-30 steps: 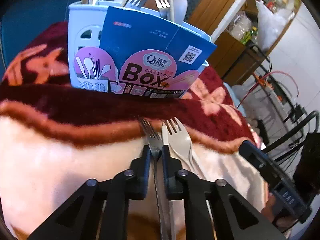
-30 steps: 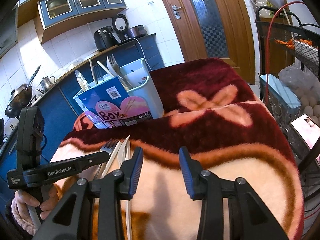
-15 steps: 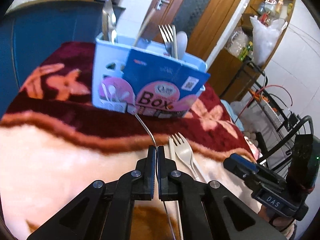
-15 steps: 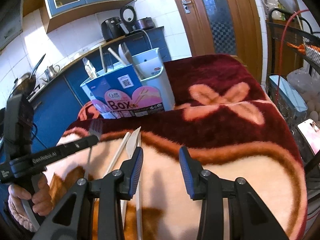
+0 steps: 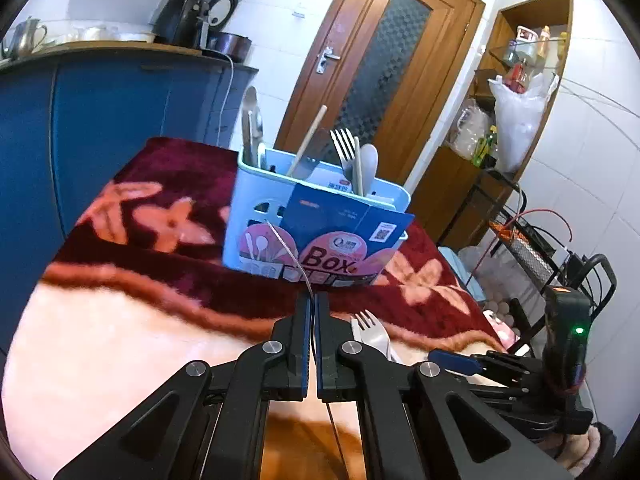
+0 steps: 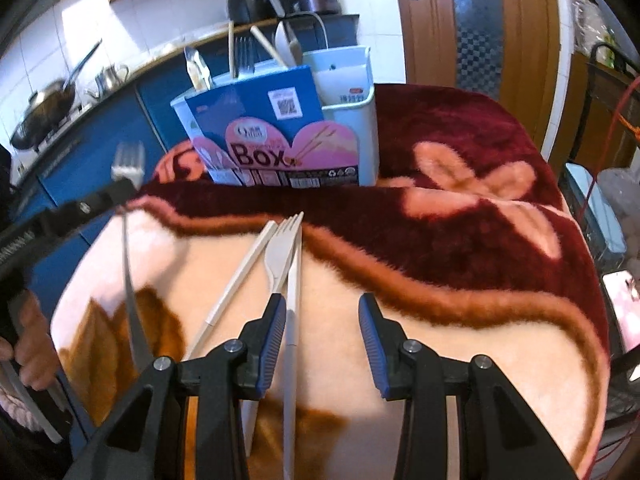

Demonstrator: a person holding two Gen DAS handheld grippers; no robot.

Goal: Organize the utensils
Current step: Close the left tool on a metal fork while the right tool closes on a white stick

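My left gripper [image 5: 312, 300] is shut on a metal fork [image 5: 288, 248], seen edge-on and lifted off the blanket in front of the pale blue utensil holder [image 5: 256, 216]. In the right wrist view the same metal fork [image 6: 128, 168] hangs in the air at the left, tines up, clamped by the left gripper [image 6: 120, 194]. My right gripper [image 6: 322, 306] is open low over the blanket. Its left finger is beside a white plastic knife [image 6: 294, 280] and plastic fork [image 6: 280, 256], with a white chopstick [image 6: 240, 276] to their left. The holder [image 6: 360, 128] holds several utensils.
A plush red and peach blanket [image 6: 460, 320] covers the table. Blue cabinets [image 5: 120, 128] with a counter, wok and kettle stand behind. A wooden door [image 5: 384, 80] and a wire rack [image 5: 528, 248] are to the right. A phone [image 6: 624, 308] lies at the right edge.
The left gripper has risen off the blanket with the metal fork and tilted up. The right gripper has moved left and rolled, so the plastic knife and fork now lie at its left finger.
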